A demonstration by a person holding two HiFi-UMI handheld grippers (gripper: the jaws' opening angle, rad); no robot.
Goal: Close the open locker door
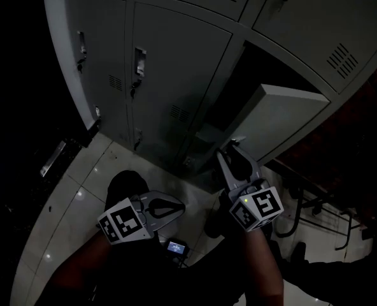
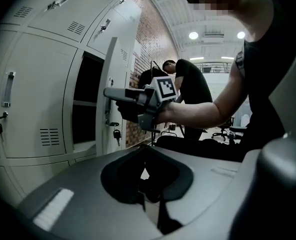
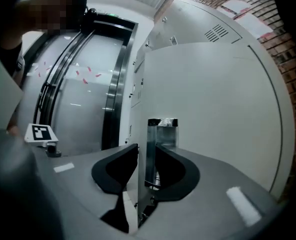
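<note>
The open locker door (image 1: 284,116) is pale grey and swings out at the right of the locker bank, leaving its dark compartment (image 1: 252,75) exposed. My right gripper (image 1: 230,146) reaches up to the door's free edge. In the right gripper view the door (image 3: 213,99) fills the right side, and my right gripper (image 3: 147,159) is shut on the edge by the metal handle (image 3: 162,129). The left gripper view shows the same grip from the side, with the right gripper (image 2: 123,94) at the door edge (image 2: 110,84). My left gripper (image 1: 176,208) hangs low over the floor, shut and empty (image 2: 150,184).
The neighbouring locker doors (image 1: 176,62) are closed, each with a handle (image 1: 139,62) and a key. A tiled floor (image 1: 67,196) lies below. Chair legs (image 1: 316,209) stand at the right. Another person (image 2: 190,84) stands behind. A glass door with a dark frame (image 3: 88,84) is opposite.
</note>
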